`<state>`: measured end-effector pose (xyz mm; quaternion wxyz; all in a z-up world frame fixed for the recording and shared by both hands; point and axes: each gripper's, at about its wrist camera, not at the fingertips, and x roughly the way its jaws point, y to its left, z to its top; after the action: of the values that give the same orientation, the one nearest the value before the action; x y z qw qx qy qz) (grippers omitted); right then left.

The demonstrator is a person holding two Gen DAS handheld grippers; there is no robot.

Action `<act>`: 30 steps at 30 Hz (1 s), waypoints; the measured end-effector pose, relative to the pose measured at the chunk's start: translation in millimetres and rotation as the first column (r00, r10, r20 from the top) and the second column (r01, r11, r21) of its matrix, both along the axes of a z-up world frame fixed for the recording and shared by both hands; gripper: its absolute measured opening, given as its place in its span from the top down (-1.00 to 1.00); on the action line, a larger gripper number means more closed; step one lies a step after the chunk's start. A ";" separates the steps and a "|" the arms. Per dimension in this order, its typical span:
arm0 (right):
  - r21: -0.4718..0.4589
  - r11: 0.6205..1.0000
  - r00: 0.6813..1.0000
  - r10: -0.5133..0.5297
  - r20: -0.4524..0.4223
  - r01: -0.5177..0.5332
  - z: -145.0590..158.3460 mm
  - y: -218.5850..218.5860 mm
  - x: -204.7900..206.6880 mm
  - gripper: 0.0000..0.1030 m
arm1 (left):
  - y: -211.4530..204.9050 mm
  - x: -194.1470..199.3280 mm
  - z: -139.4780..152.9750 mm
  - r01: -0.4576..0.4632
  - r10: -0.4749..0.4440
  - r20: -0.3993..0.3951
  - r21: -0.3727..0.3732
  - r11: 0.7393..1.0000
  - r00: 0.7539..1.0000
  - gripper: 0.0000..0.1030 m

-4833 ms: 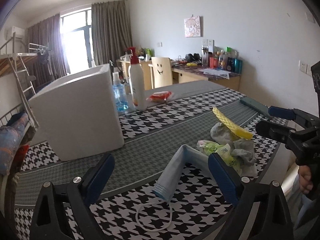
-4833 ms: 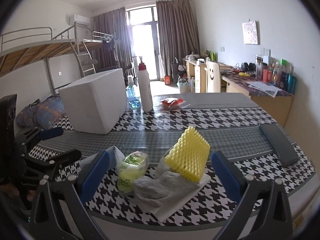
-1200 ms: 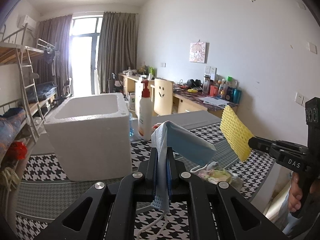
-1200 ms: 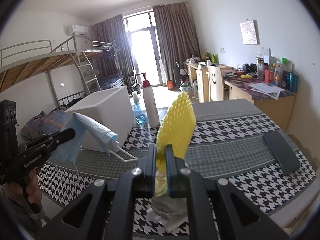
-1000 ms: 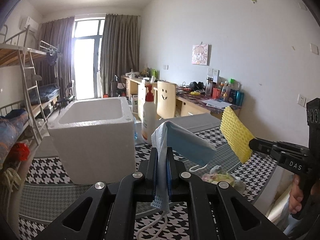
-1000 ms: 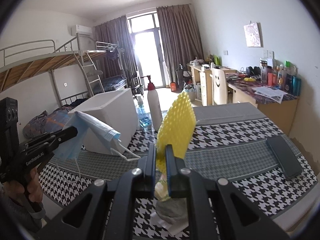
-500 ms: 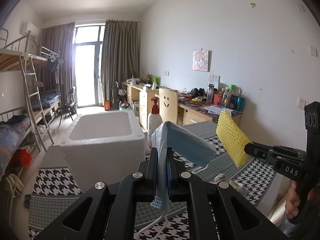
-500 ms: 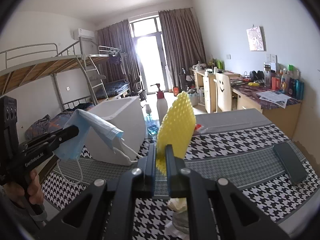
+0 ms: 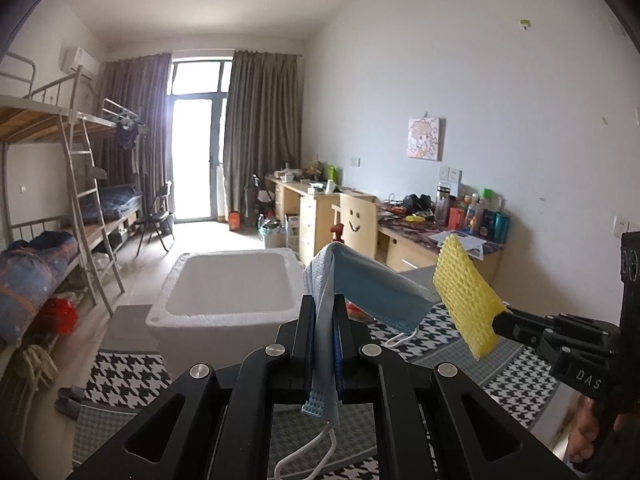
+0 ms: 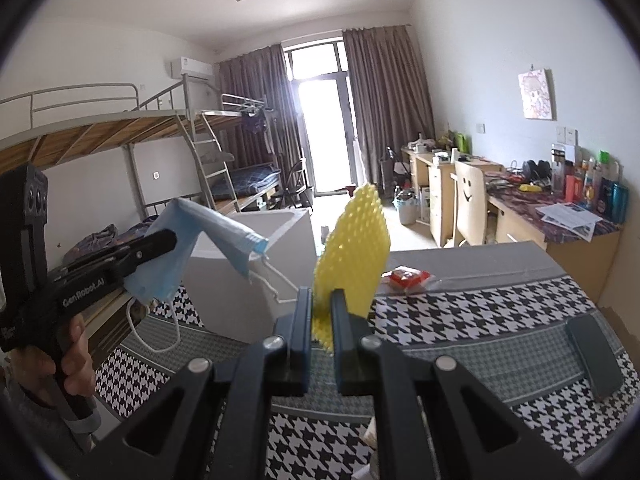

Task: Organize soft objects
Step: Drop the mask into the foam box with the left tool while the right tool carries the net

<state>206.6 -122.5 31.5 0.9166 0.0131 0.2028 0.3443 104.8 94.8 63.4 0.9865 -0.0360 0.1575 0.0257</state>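
1. The blue face mask point(image 9: 372, 292) is pinched between the two closed fingers of the left gripper point(image 9: 323, 320). It is held up in the air, just in front of the white foam box point(image 9: 228, 280) and nearer the camera than it. One fold sticks up and drapes to the right, and its white ear loop point(image 9: 304, 452) dangles below the fingers.
2. In the right wrist view the same mask point(image 10: 208, 236) hangs from the left gripper point(image 10: 160, 242) against the box's point(image 10: 240, 292) left side, with a person's hand point(image 10: 68, 364) wrapped round the gripper's handle.
3. The yellow foam net sleeve point(image 10: 352, 248) is clamped by its lower end in the right gripper point(image 10: 322, 312), whose fingers are closed down to a narrow gap on it. It stands nearly upright, to the right of the foam box and above the table.
4. From the left wrist camera the sleeve point(image 9: 466, 300) slants up and left from the right gripper point(image 9: 500, 320), right of the box and just beside the mask's hanging corner (touching or not, the view does not settle).
5. The box sits open-topped on the houndstooth tablecloth point(image 10: 480, 320), at its far left.
6. A small red packet point(image 10: 408, 276) lies on the cloth to the right of the box, beyond the sleeve.
7. A dark flat case point(image 10: 596, 356) lies well apart from the box, near the table's right edge.
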 end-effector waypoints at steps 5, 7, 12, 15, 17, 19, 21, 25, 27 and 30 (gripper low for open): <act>0.006 1.000 1.000 0.022 0.004 -0.022 5.5 5.6 8.3 0.78 | 5.1 5.9 6.6 -0.029 0.029 0.014 0.003 1.000 0.999 0.84; 0.005 1.000 1.000 0.024 0.006 -0.024 8.2 8.5 11.3 0.78 | 7.0 6.8 9.9 -0.036 0.036 0.019 0.008 0.999 0.999 0.84; 0.008 0.999 0.999 0.033 0.022 -0.033 16.9 15.3 15.5 0.78 | 13.7 13.8 15.7 -0.063 0.062 0.017 0.018 0.998 0.998 0.84; 0.016 0.999 0.998 0.048 0.035 -0.048 22.4 20.0 17.2 0.78 | 16.7 18.3 18.7 -0.077 0.076 0.020 0.027 0.997 0.997 0.84; 0.012 0.998 0.997 0.056 0.044 -0.057 25.6 24.7 18.1 0.78 | 18.7 21.0 20.2 -0.091 0.090 0.024 0.032 0.995 0.996 0.84; 0.007 0.998 0.997 0.065 0.049 -0.066 28.6 30.1 19.3 0.78 | 20.5 23.0 22.3 -0.101 0.100 0.034 0.034 0.994 0.994 0.84; 0.000 0.997 0.996 0.076 0.054 -0.076 30.6 35.2 19.3 0.78 | 23.8 24.2 24.4 -0.107 0.106 0.035 0.030 0.994 0.994 0.84; -0.013 0.996 0.994 0.089 0.067 -0.088 35.3 43.9 21.4 0.78 | 30.5 29.4 26.7 -0.144 0.143 0.038 0.048 0.988 0.989 0.84; -0.015 0.995 0.993 0.100 0.070 -0.099 37.3 47.1 21.9 0.78 | 34.1 32.0 27.6 -0.160 0.159 0.030 0.044 0.986 0.987 0.84; -0.017 0.993 0.991 0.116 0.072 -0.115 40.1 52.4 23.7 0.78 | 40.1 36.4 28.8 -0.181 0.180 0.022 0.039 0.983 0.983 0.84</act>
<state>230.3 -70.1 71.6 0.9019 -0.0169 0.1719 0.3959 141.2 134.9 92.2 0.9820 -0.0302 0.1442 0.1180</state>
